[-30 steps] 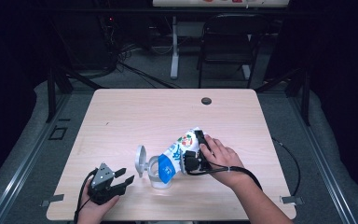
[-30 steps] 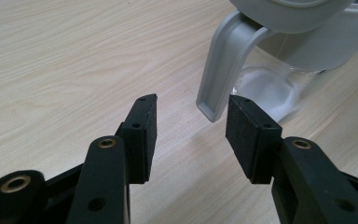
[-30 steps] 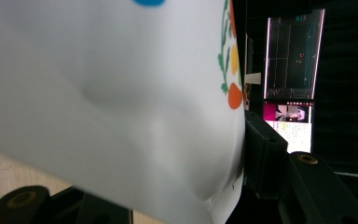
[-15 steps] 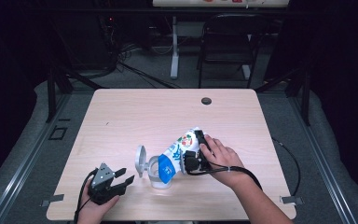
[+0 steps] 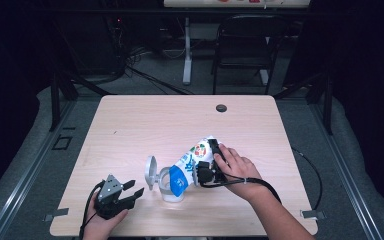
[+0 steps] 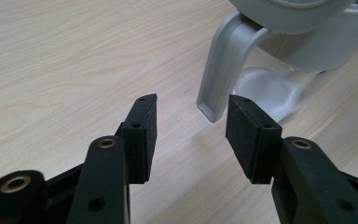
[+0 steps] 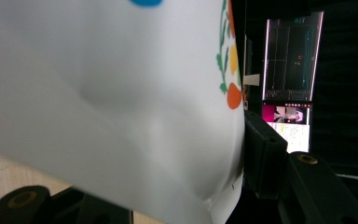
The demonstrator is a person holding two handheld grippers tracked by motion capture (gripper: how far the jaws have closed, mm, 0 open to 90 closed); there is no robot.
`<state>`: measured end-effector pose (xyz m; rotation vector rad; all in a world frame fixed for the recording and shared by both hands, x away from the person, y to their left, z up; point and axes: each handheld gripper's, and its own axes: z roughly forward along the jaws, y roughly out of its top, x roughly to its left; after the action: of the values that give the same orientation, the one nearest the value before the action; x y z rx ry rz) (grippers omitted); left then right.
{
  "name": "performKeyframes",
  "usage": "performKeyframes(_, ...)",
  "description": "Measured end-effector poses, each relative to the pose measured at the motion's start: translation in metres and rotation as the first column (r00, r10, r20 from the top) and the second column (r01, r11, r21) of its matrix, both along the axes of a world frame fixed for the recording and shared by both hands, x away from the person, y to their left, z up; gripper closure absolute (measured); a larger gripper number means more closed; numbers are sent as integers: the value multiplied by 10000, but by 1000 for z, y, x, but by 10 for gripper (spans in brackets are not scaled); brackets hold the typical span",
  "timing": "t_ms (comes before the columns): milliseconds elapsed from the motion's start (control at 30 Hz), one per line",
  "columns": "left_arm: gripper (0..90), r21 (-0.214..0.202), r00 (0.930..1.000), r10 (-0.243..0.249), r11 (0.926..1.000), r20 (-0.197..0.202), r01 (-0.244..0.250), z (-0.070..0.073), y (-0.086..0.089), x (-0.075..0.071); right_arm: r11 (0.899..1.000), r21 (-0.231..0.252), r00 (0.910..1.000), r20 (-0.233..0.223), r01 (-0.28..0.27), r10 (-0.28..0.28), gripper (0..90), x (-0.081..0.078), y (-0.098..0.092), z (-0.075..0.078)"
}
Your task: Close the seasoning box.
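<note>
A white pouch with colourful print and a blue lower end leans tilted over the mouth of a clear pitcher near the table's front. My right gripper is shut on the pouch's upper part. In the right gripper view the pouch is dented where the right pad presses into it. The pitcher's grey lid stands flipped open. My left gripper rests open on the table left of the pitcher. In the left gripper view the open left gripper points at the grey handle, apart from it.
The wooden table has a dark round grommet near its far edge. A black chair and a desk leg stand beyond it. Cables trail from both grippers off the front edge.
</note>
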<state>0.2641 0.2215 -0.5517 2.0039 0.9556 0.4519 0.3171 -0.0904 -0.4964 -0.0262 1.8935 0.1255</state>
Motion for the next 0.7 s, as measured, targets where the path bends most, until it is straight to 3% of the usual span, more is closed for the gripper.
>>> performKeyframes(700,539,-18,10000,-3,10000,18,3,0,0,0,10000,-41,10000,3,-33,33,524,0,0,0)
